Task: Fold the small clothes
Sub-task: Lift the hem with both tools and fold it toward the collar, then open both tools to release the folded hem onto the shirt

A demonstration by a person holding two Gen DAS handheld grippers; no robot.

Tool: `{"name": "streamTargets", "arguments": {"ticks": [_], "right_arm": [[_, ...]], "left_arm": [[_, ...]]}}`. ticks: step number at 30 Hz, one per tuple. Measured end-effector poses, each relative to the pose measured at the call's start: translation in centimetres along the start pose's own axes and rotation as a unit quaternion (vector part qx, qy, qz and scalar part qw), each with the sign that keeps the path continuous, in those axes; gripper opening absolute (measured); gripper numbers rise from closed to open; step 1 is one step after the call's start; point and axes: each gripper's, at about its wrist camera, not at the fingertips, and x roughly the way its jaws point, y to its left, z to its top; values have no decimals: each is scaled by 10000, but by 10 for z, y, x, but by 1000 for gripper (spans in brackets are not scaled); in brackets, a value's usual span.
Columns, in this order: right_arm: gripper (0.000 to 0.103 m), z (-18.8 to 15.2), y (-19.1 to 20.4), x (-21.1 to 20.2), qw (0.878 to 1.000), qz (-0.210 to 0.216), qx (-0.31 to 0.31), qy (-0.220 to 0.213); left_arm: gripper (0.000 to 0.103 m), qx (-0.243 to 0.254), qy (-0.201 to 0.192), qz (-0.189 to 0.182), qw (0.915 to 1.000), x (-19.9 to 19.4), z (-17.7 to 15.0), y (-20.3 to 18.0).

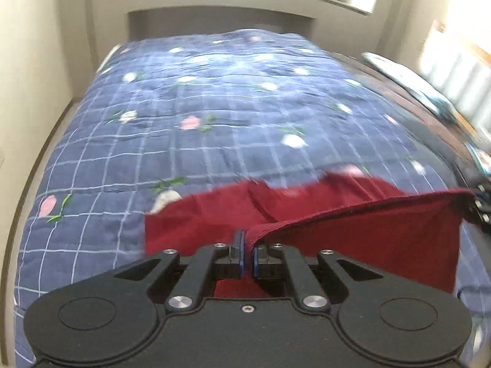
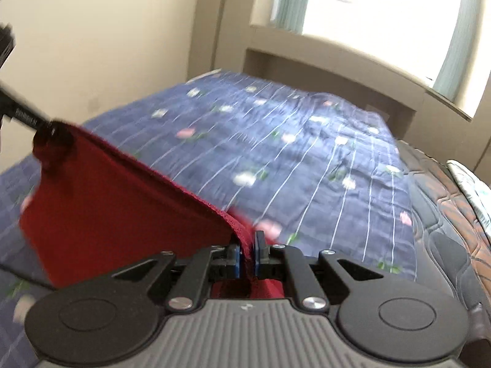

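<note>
A dark red garment (image 1: 362,233) hangs stretched between my two grippers above the bed. My left gripper (image 1: 248,256) is shut on one corner of its hemmed edge. My right gripper (image 2: 248,256) is shut on the other corner; the garment (image 2: 116,214) spreads to the left in the right wrist view. The right gripper shows at the far right of the left wrist view (image 1: 480,205), and the left gripper at the far left of the right wrist view (image 2: 49,132). The garment's lower part trails on the quilt.
The bed carries a blue checked quilt with flowers (image 1: 214,107), also in the right wrist view (image 2: 291,141). A brown quilted mattress edge (image 2: 454,214) lies to the right. A headboard shelf (image 1: 221,18) and window stand behind, walls on both sides.
</note>
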Motion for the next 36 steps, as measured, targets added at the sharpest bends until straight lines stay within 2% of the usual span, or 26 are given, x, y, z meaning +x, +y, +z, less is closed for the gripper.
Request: {"name": "streamTargets", "arguments": {"ticks": [4, 9, 15, 21, 22, 23, 24, 25, 26, 28, 31, 36], "right_arm": [[8, 12, -16, 46, 9996, -6, 299, -12], [8, 8, -26, 93, 9988, 76, 411, 251], [10, -1, -34, 126, 9970, 262, 566, 460], [18, -6, -38, 138, 9951, 420, 698, 568], [23, -5, -39, 139, 9947, 457, 722, 565], [27, -4, -40, 139, 9945, 487, 739, 568], [44, -4, -40, 139, 9944, 487, 754, 566], [62, -3, -41, 139, 9943, 475, 766, 562], [69, -3, -41, 138, 9943, 471, 778, 549], [92, -4, -43, 135, 9944, 461, 806, 506], [102, -10, -46, 128, 9938, 464, 891, 474], [103, -30, -46, 129, 9930, 331, 827, 776]], "left_arm": [[6, -781, -34, 229, 9967, 34, 32, 11], [6, -1397, 187, 533, 9886, 85, 46, 20], [7, -1506, 427, 793, 9845, 126, 46, 22], [18, -1757, 600, 877, 9787, 141, 44, 26], [25, -1765, 619, 905, 9782, 141, 44, 26], [36, -1762, 635, 938, 9778, 141, 44, 26], [43, -1756, 641, 977, 9775, 141, 44, 26], [61, -1743, 632, 1029, 9773, 139, 45, 26], [79, -1705, 602, 1080, 9776, 138, 45, 25], [92, -1601, 477, 1242, 9781, 132, 43, 23], [101, -1465, 285, 1385, 9790, 122, 36, 19], [102, -1083, 125, 1538, 9821, 114, 12, 11]]}}
